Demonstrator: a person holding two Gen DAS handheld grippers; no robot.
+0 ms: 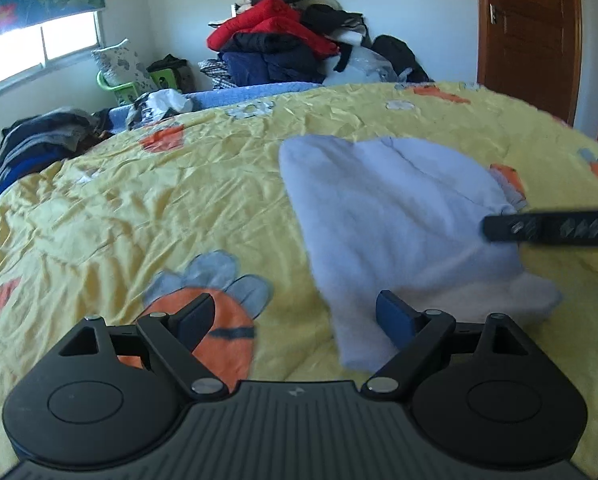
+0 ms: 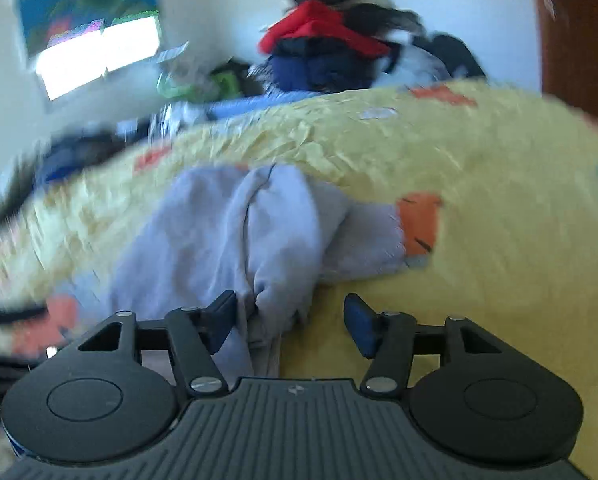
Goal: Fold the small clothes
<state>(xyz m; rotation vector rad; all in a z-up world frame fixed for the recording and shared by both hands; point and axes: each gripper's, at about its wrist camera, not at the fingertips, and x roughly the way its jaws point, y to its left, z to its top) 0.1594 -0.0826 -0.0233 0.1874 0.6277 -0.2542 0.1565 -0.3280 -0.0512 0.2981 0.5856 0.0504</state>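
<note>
This is a bedroom in a home. Under the tool lies a bed with a yellow cartoon quilt (image 1: 219,184). Far ahead, a pile of clothes (image 1: 283,36); ahead left, a window (image 1: 39,52); ahead right, a wooden door (image 1: 531,32).

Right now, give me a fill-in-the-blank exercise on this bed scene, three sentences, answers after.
1. The pale garment lies on a bedspread whose ground colour is ____.
2. The left gripper has its jaws ____, with nothing pinched between them.
3. In the clothes pile against the far wall, the brightest item is a ____ jacket.

Missing words: yellow; open; red
</note>
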